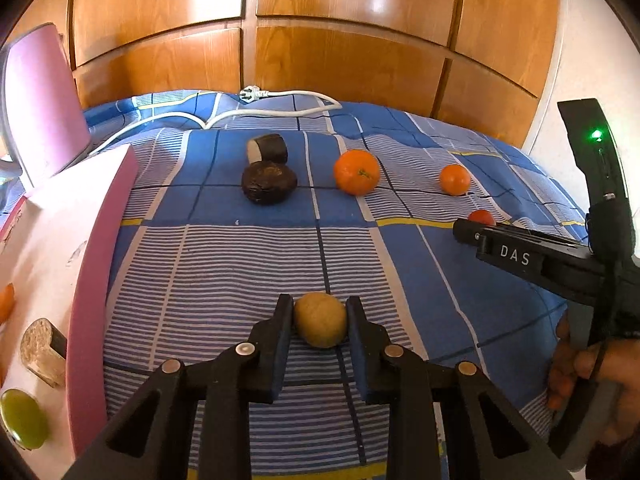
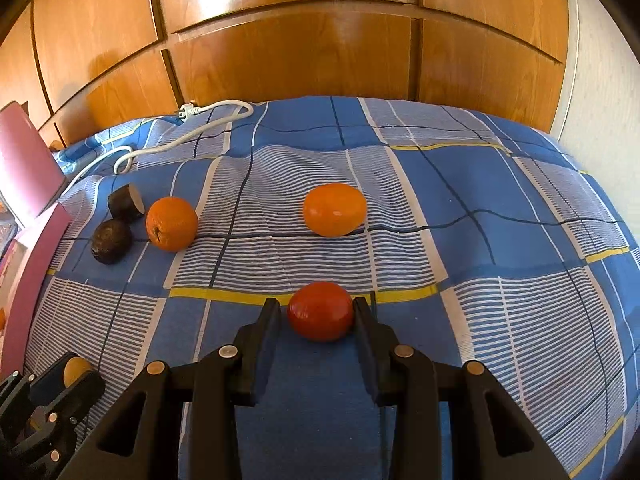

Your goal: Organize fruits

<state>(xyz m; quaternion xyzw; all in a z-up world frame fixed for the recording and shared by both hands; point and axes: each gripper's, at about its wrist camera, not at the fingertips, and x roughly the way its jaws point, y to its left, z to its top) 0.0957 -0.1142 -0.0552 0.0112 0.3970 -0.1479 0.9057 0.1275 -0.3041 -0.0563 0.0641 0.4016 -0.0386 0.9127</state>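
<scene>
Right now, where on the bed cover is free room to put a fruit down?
Free: the striped patch between the pink box and the left gripper; also the cover right of the red fruit. Crowded: around the two dark fruits and the big orange.

glossy wooden wardrobe [image 1: 320,32], blue plaid bedspread [image 2: 480,240]

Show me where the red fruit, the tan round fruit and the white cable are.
red fruit [image 2: 320,316], right wrist view, middle of its front.
tan round fruit [image 1: 320,319], left wrist view, centre of its skin.
white cable [image 1: 280,112], left wrist view, its far stretch.
</scene>
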